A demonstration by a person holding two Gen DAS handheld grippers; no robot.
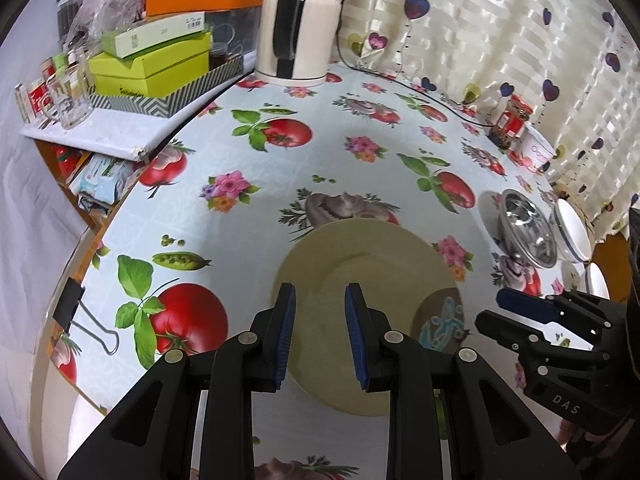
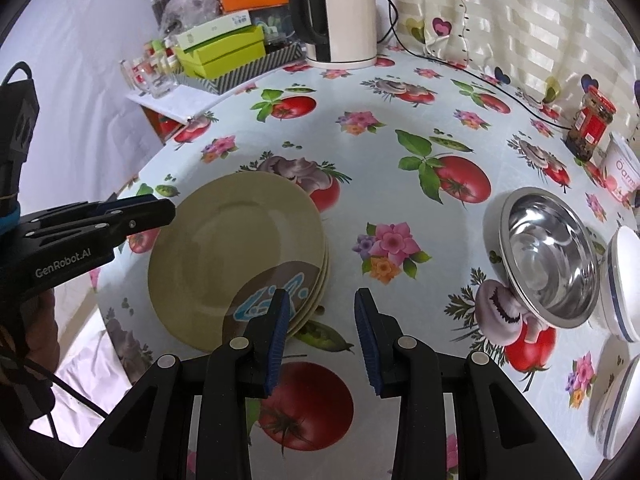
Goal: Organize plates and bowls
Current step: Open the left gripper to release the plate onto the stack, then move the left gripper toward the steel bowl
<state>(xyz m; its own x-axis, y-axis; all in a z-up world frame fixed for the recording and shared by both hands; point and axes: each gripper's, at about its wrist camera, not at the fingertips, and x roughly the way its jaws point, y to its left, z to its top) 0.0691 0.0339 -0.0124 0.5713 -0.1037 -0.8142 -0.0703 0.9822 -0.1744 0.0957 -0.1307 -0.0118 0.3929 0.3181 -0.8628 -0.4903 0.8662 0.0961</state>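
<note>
My left claw [image 1: 320, 296] hangs over the stack of plates [image 1: 360, 304], its ribbed blue pads spread apart and gripping nothing. My right claw [image 2: 322, 304] hovers just beside the same stack [image 2: 236, 256], pads likewise parted and empty; from the left wrist view it appears side-on at the right edge [image 1: 500, 308], and there I cannot judge its gap.

The plates are round, matte, pale olive, with a shallow sunken centre and a broad flat rim; the top one carries a brown patch with a light blue drawing near its edge. At least three rims show, slightly offset, lying flat on the worktop [image 2: 400, 208], which wears a glossy oilcloth printed with tomatoes, flowers, peas and mushrooms.

Well apart to the right sits a polished steel bowl [image 2: 548, 256], mirror-bright with a thin rolled lip. A white ceramic bowl with a blue band [image 2: 620, 280] sits close against it, and further white dishes [image 2: 616, 396] lie nearer the edge.

At the back stand a cream kettle with a black handle [image 2: 340, 16] and a red-labelled glass jar [image 2: 592, 124].
</note>
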